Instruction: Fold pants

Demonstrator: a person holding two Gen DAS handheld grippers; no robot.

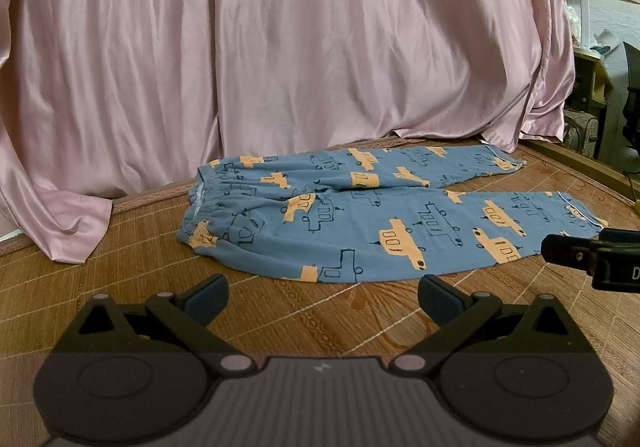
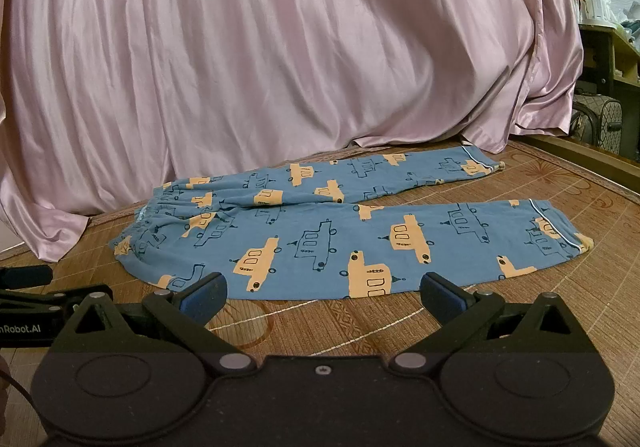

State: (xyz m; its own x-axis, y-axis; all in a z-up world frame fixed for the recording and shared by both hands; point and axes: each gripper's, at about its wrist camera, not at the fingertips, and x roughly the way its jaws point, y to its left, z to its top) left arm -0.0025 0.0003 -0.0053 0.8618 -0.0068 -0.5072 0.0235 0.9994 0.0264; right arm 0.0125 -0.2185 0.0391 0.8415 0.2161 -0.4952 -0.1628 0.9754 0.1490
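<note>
pants [image 1: 360, 215] lie flat just beyond both tongs, long axis left–right; left tongs [image 1: 323, 297] and right tongs [image 2: 323, 295] gape empty

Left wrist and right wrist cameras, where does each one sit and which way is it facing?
Left wrist: low over the woven mat, facing the blue car-print pants; open left gripper shows.
Right wrist: same height, further right, facing the pants' legs; open right gripper shows.
Shared: pants, mat, pink satin sheet.

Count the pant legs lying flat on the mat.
2. Near leg runs rightward in front of both grippers; far leg lies behind it, by the pink curtain. Neither is folded yet.
</note>
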